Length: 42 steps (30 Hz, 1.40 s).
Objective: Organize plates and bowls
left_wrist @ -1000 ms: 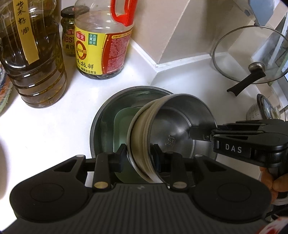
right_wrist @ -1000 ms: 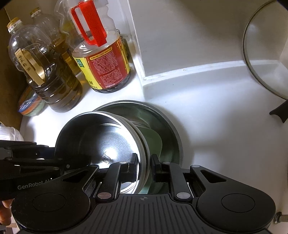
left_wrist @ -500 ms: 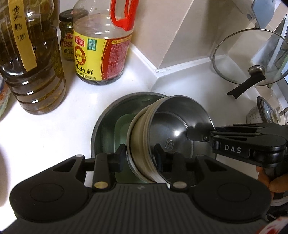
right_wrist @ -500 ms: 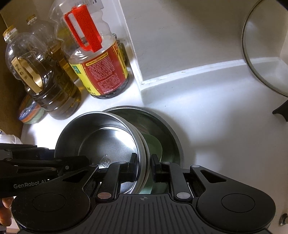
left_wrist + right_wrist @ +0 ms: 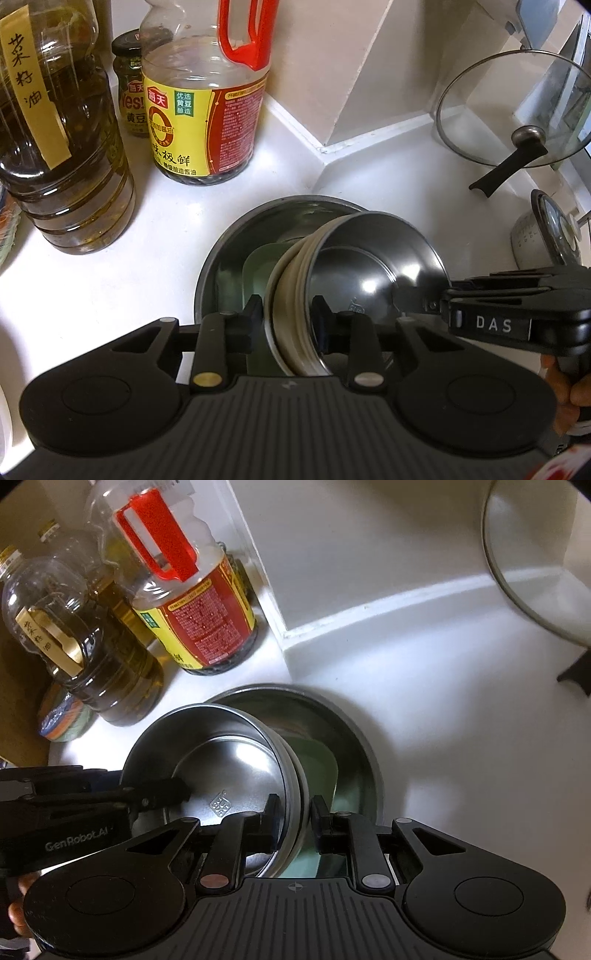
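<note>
A small stack of steel bowls is held tilted above a large steel basin that rests on the white counter; a pale green dish lies inside the basin beneath the stack. The left gripper is clamped across the rim of the stack on one side, one pad outside the wall and one inside, and its jaws have just been closing a little on that rim. The right gripper is clamped on the opposite side of the rim in the same manner, with the wall of the stack between its pads. The step in hand is judged to be the lowering of the stack into the basin, onto the green dish. For a clean placement, the stack should first be levelled, since it is tipped with its mouth towards the right gripper. Both grips should be kept firm and equal until the base is seated, as thin polished rims are likely to slip between pads. The stack should be centred over the basin so that its base does not catch the basin wall. The oil bottle and the soy sauce bottle stand near the basin and should be given clearance. Release is best made one side at a time, only after contact is felt.
</note>
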Motion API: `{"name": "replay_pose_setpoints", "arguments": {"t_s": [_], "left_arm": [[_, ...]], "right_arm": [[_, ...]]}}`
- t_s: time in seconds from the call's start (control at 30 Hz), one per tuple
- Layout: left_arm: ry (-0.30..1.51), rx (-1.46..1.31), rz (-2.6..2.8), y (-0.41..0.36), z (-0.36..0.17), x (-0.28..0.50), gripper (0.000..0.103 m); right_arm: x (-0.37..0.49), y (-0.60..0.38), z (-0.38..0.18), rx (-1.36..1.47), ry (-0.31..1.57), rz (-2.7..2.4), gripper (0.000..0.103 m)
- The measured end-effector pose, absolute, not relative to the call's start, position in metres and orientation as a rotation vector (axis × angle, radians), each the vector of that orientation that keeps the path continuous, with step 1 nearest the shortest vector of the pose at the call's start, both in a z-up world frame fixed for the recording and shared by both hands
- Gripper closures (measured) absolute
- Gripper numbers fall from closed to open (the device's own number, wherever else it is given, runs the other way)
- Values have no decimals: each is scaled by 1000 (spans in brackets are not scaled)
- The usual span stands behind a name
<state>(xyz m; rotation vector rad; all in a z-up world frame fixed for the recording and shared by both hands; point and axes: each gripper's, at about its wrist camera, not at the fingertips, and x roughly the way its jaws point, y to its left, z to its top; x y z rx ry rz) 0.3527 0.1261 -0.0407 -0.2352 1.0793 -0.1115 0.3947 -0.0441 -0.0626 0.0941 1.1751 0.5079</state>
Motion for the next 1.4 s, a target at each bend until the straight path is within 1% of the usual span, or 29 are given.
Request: {"name": "replay_pose_setpoints", "arguments": {"t_s": [0.1, 0.17, 0.2, 0.23, 0.27, 0.3, 0.33, 0.4, 0.5, 0.57, 0.63, 0.73, 0.77, 0.83, 1.4], "left_arm": [[1078, -228, -114, 126, -39, 352, 79], [1062, -219, -114, 126, -36, 350, 78], [1056, -218, -109, 126, -34, 349, 77], [1051, -216, -105, 127, -32, 347, 75], [1043, -214, -96, 127, -30, 345, 71], [1035, -209, -86, 128, -29, 343, 68], [1028, -203, -79, 128, -26, 341, 67], [1005, -197, -72, 128, -19, 335, 66], [954, -172, -60, 124, -6, 323, 61], [913, -142, -44, 119, 3, 312, 56], [875, -112, -20, 113, 12, 297, 51], [836, -81, 13, 102, 20, 276, 46], [825, -75, 23, 98, 21, 267, 42], [810, -68, 38, 92, 23, 250, 39], [815, -71, 7, 63, 10, 123, 38]], "right_arm": [[398, -47, -62, 131, 1184, 500, 84], [396, -48, -58, 128, 1155, 508, 83], [394, -50, -56, 130, 1140, 505, 79], [392, -52, -53, 129, 1122, 507, 72], [391, -53, -50, 132, 1106, 511, 67], [389, -55, -47, 135, 1092, 512, 57], [386, -58, -43, 139, 1070, 517, 50], [379, -61, -38, 143, 1039, 529, 46], [368, -68, -33, 162, 1009, 543, 43], [358, -75, -31, 176, 981, 552, 41], [344, -82, -29, 181, 945, 557, 38], [320, -91, -28, 179, 901, 557, 32], [311, -95, -28, 175, 888, 556, 31], [295, -100, -28, 168, 869, 560, 30], [153, -141, -44, 175, 783, 458, 29]]}}
